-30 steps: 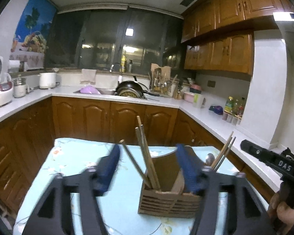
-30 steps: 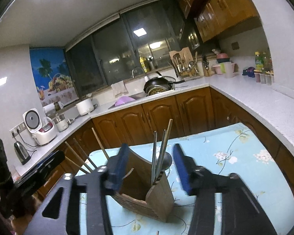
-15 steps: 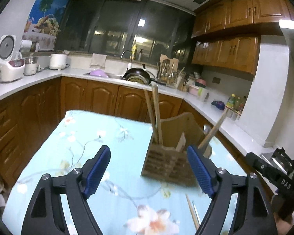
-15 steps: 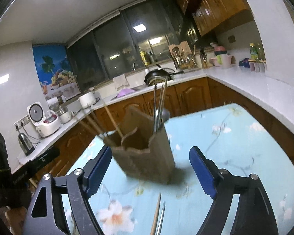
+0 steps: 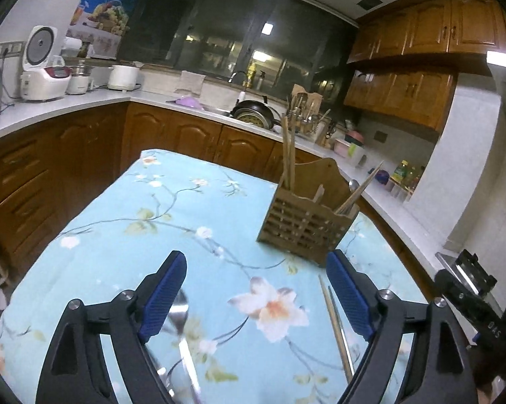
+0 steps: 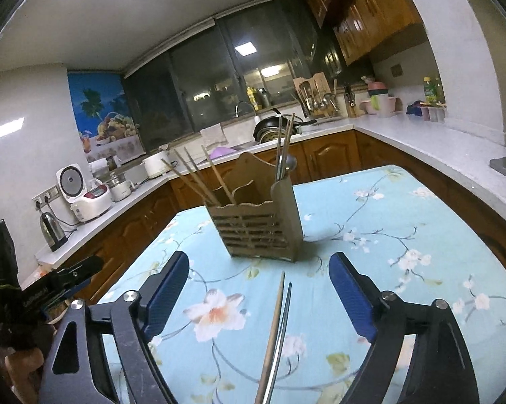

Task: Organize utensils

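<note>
A slatted wooden utensil holder stands on the floral blue tablecloth, holding wooden chopsticks and a metal spoon. It also shows in the right wrist view. My left gripper is open and empty, short of the holder. A metal spoon lies on the cloth by its left finger. A wooden chopstick and a metal one lie by its right finger. My right gripper is open and empty above that same loose pair.
The table's edges drop off toward wooden cabinets. White counters carry a rice cooker, a kettle, a pan at the sink and bottles. The other gripper shows at each view's side.
Both grippers have pulled back from around the utensil holder and opened wide. The holder now stands farther off, and the loose chopsticks and spoon on the cloth have come into view.
</note>
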A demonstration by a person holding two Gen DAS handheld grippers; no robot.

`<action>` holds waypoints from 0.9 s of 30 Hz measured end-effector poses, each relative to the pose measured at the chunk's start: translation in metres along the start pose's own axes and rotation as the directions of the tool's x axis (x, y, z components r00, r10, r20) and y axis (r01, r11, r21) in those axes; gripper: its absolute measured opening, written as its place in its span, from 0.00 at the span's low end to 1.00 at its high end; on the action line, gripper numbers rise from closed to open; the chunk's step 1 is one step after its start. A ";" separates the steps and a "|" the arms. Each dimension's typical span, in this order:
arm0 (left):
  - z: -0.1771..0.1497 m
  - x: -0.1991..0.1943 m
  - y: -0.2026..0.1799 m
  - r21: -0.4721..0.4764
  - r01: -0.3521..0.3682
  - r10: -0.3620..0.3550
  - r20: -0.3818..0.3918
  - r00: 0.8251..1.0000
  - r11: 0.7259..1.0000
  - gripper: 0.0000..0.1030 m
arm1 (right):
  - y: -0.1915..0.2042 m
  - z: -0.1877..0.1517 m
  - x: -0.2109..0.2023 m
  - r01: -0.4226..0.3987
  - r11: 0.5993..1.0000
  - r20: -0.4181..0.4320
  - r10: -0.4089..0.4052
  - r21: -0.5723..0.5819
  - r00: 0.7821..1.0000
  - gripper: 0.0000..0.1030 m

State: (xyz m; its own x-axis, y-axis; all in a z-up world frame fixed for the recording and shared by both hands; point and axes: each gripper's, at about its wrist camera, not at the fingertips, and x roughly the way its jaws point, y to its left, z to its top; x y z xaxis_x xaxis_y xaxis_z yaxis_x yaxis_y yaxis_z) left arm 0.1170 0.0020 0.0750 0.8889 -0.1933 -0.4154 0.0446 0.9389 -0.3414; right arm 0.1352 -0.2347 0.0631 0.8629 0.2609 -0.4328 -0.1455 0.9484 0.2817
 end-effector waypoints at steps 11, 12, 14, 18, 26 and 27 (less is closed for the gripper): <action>-0.025 -0.060 0.007 0.078 -0.073 0.067 0.073 0.995 0.994 0.99 | 0.031 -0.008 -0.060 0.027 0.987 0.141 -0.004 -0.158 0.990 1.00; -0.025 -0.064 0.007 0.084 -0.084 0.076 0.089 0.993 0.993 0.99 | 0.035 -0.009 -0.069 0.037 0.981 0.180 -0.002 -0.190 0.984 1.00; -0.029 -0.072 0.008 0.096 -0.113 0.101 0.123 0.987 0.989 0.99 | 0.039 -0.016 -0.078 0.066 0.972 0.235 -0.011 -0.224 0.972 1.00; -0.046 -0.077 0.007 0.120 -0.142 0.126 0.136 0.983 0.983 0.99 | 0.034 -0.034 -0.079 0.087 0.972 0.250 -0.030 -0.219 0.968 1.00; -0.078 -0.072 -0.003 0.228 -0.201 0.175 0.128 0.976 0.953 0.99 | 0.024 -0.058 -0.063 0.104 0.970 0.182 -0.064 -0.221 0.981 1.00; -0.080 -0.072 -0.003 0.235 -0.200 0.174 0.125 0.977 0.951 0.99 | 0.023 -0.060 -0.063 0.106 0.970 0.177 -0.067 -0.220 0.982 1.00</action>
State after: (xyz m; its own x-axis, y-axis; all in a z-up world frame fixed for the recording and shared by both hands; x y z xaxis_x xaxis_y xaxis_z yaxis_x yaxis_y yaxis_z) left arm 0.0169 -0.0098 0.0384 0.9328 0.0104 -0.3602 -0.0279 0.9987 -0.0435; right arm 0.0483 -0.2190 0.0457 0.9426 0.1610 -0.2924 -0.1563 0.9869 0.0395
